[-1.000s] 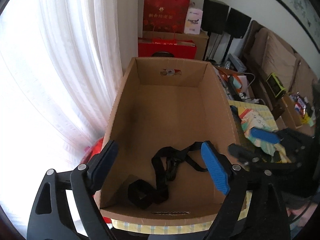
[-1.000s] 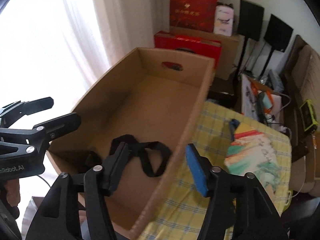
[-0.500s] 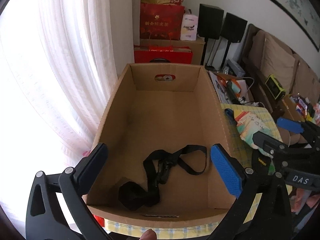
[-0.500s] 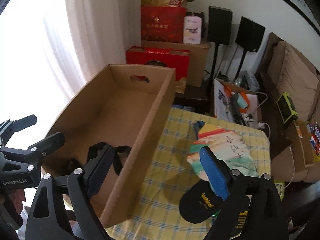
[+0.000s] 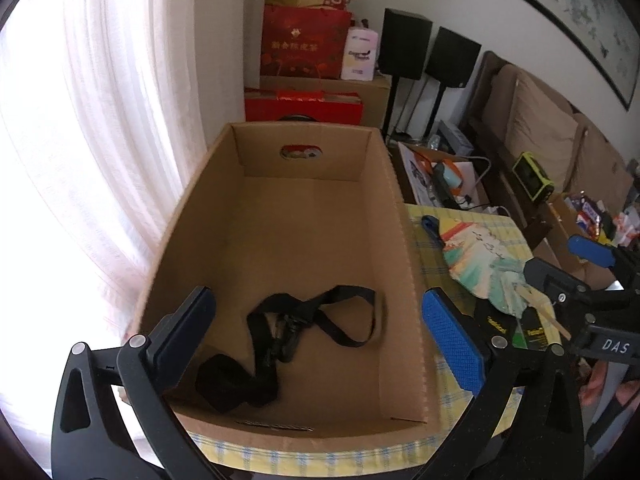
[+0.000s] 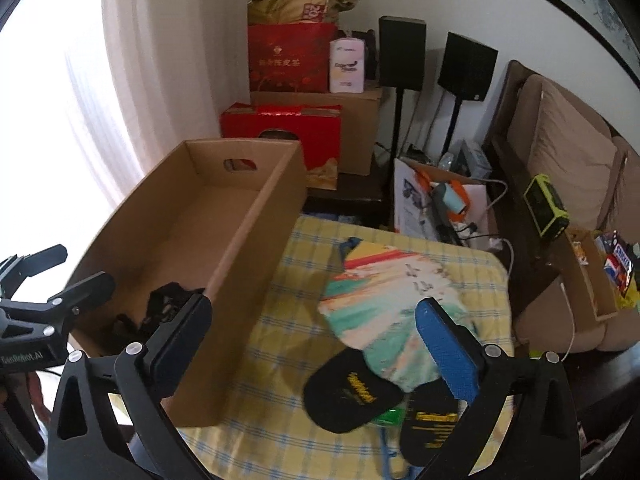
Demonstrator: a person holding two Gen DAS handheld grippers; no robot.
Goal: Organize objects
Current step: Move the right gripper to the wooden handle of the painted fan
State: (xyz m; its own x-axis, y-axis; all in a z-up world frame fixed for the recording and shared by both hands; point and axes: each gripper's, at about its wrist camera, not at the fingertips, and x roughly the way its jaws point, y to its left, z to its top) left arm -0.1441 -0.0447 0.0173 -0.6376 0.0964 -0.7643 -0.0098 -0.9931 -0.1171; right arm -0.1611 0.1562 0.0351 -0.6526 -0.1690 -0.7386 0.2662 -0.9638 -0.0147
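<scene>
An open cardboard box [image 5: 400, 216] stands on a yellow checked tablecloth [image 6: 280, 320]. A black strap [image 5: 280, 336] lies on the box floor near the front. My left gripper [image 5: 320, 340] is open and empty, above the front of the box. My right gripper [image 6: 316, 344] is open and empty, above the cloth to the right of the box [image 6: 256, 216]. Below it lie a colourful paper fan [image 6: 384, 304], a black cap [image 6: 348, 396] and a second black item with yellow print [image 6: 432, 428]. The fan also shows in the left wrist view [image 5: 480, 260].
White curtains [image 5: 100, 140] hang left of the box. Red gift boxes [image 6: 288, 132] and two black speakers [image 6: 400, 52] stand behind it. A cluttered low shelf [image 6: 448, 200] and a brown sofa [image 6: 568, 160] are to the right.
Both grippers have pulled back from the box. The right gripper has swung right, from over the box and strap to above the fan and cap. The strap stays in the box.
</scene>
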